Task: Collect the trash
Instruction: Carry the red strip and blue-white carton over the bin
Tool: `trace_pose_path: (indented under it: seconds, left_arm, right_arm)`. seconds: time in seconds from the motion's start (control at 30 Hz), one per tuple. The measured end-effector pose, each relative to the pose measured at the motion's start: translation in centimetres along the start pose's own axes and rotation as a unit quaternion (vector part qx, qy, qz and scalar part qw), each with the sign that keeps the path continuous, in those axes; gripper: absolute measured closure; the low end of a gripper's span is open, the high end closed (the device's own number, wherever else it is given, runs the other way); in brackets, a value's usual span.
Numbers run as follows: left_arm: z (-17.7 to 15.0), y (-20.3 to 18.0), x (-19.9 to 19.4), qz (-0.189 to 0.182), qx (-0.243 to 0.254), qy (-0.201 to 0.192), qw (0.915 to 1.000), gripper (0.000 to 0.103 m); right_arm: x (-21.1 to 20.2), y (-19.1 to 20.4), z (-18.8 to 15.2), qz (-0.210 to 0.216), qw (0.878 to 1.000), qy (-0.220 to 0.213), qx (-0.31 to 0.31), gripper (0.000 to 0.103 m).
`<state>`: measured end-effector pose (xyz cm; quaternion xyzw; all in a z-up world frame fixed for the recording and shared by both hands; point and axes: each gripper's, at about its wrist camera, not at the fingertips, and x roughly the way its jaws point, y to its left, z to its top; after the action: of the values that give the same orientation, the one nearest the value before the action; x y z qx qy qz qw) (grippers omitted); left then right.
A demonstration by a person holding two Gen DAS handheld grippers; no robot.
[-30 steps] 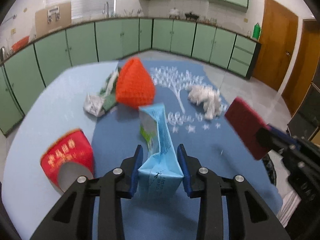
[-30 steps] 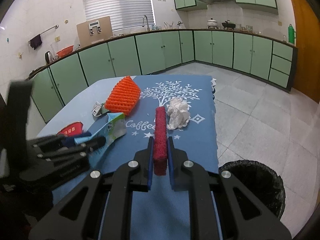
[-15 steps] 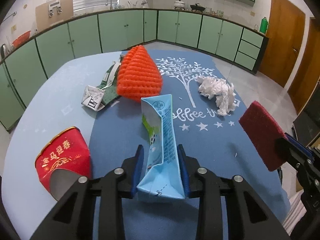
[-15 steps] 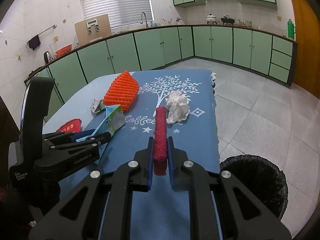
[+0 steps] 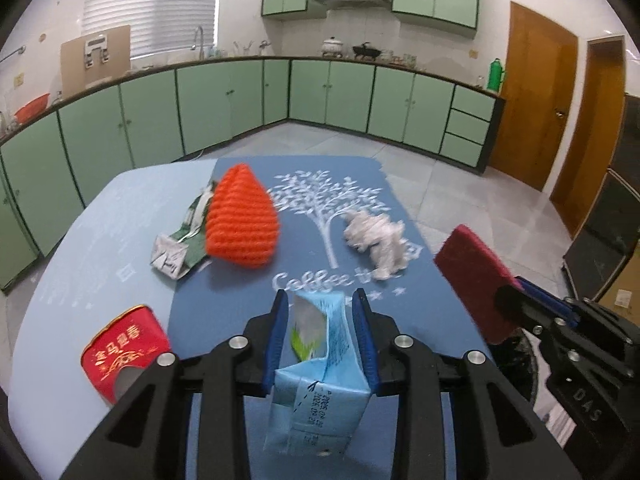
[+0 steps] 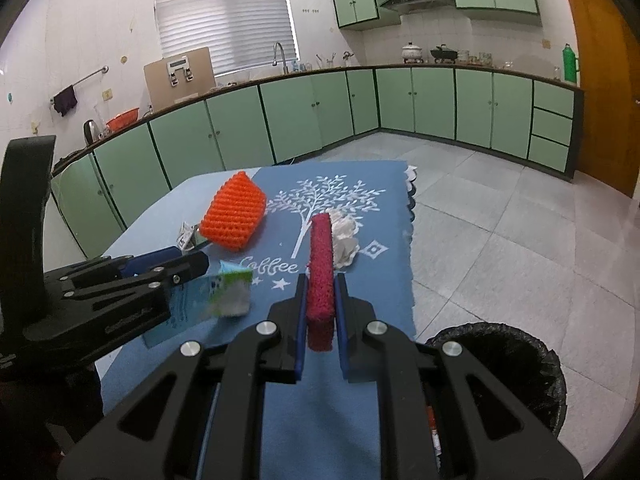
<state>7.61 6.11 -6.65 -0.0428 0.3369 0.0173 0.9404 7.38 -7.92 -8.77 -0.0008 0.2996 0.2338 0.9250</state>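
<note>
My left gripper (image 5: 320,312) is shut on a light blue milk carton (image 5: 320,364) and holds it above the table; the carton also shows in the right wrist view (image 6: 224,296). My right gripper (image 6: 320,300) is shut on a dark red scouring pad (image 6: 321,264), seen at the right of the left wrist view (image 5: 472,280). On the blue mat (image 5: 224,304) lie an orange foam net (image 5: 240,220), a crumpled white tissue (image 5: 376,240), and a flattened green-white carton (image 5: 176,248). A red paper cup (image 5: 124,344) lies at the left.
A black-lined trash bin (image 6: 504,372) stands on the tiled floor right of the table, below my right gripper. Green kitchen cabinets (image 6: 320,112) run along the far walls. A wooden door (image 5: 536,92) is at the right.
My left gripper has lifted the milk carton off the mat and tipped it upward. The right gripper holds the pad much as before; both views have risen.
</note>
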Motion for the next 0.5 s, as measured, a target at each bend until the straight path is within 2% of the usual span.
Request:
trace_pose_path:
  seconds: [0.3,0.5]
  left_arm:
    - [1.3,-2.9,-1.0,-0.050,0.017,-0.016,0.9985,0.071]
    - [2.3,-6.0,-1.1,-0.087,0.040,-0.027,0.9950,0.071]
  right_arm:
    - [-2.7,-2.5,0.7,-0.024,0.999,-0.027,0.013,0.091]
    - [-4.7,-5.1,0.9,-0.055,0.997,-0.039,0.026,0.091]
